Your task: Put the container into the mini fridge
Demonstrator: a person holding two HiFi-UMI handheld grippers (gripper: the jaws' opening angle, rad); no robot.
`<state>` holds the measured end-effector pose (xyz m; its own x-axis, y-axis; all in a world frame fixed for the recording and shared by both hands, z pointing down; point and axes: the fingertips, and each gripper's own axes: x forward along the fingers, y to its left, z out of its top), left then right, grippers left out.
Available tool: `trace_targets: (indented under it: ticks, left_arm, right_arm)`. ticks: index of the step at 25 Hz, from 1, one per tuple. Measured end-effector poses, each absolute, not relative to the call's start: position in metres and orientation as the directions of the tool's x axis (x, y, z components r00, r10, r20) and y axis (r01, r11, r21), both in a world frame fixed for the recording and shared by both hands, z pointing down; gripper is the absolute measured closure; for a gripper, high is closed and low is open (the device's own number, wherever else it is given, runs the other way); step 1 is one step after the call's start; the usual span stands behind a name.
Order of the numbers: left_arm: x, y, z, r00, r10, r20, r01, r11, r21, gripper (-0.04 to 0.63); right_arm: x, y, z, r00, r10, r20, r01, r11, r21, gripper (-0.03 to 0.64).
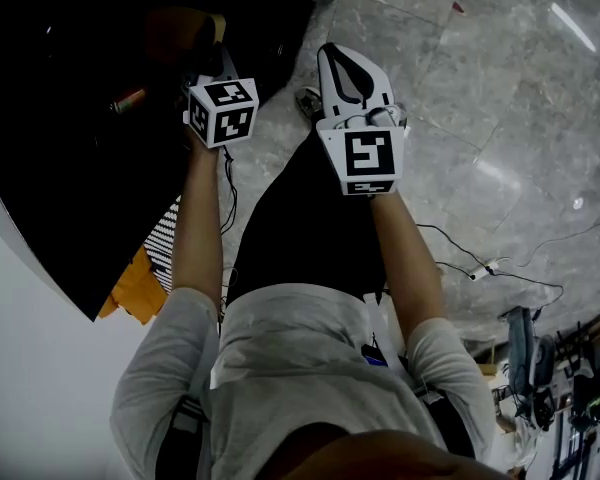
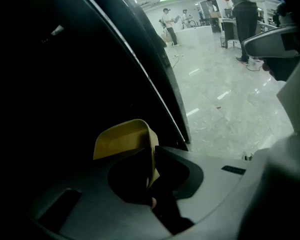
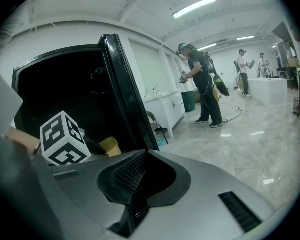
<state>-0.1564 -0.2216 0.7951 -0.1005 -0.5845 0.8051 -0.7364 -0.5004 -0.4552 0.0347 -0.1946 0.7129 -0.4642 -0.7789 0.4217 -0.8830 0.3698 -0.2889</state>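
Holds yellow container point(image 2: 121, 140) by thin side wall in left claw point(image 2: 152, 160), jaws nearly together on it; sticks up and fwd-left of jaws, against dark inside of mini fridge point(image 2: 65, 69). Has right claw point(image 3: 140, 179) shut, nothing betw. jaws, alongside over marble floor point(image 3: 250, 144). Seen from outside in right claw view only: container just past left marker cube point(image 3: 62, 145), at fridge opening. Lost in dark in head view. Far back, ppl point(image 3: 202, 84) standing in room
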Motion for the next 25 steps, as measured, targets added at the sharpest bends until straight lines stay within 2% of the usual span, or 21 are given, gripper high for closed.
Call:
trace_targets:
  ticks: [25]
  left_arm:
    - [-0.193,-0.230,0.801,-0.109,-0.604,0.789,-0.744,-0.477,-0.468,0.563]
  right_arm:
    - [0.003,-0.194,0.714,-0.465,-0.771,0.435,-0.884,0.382,-0.269,0.577]
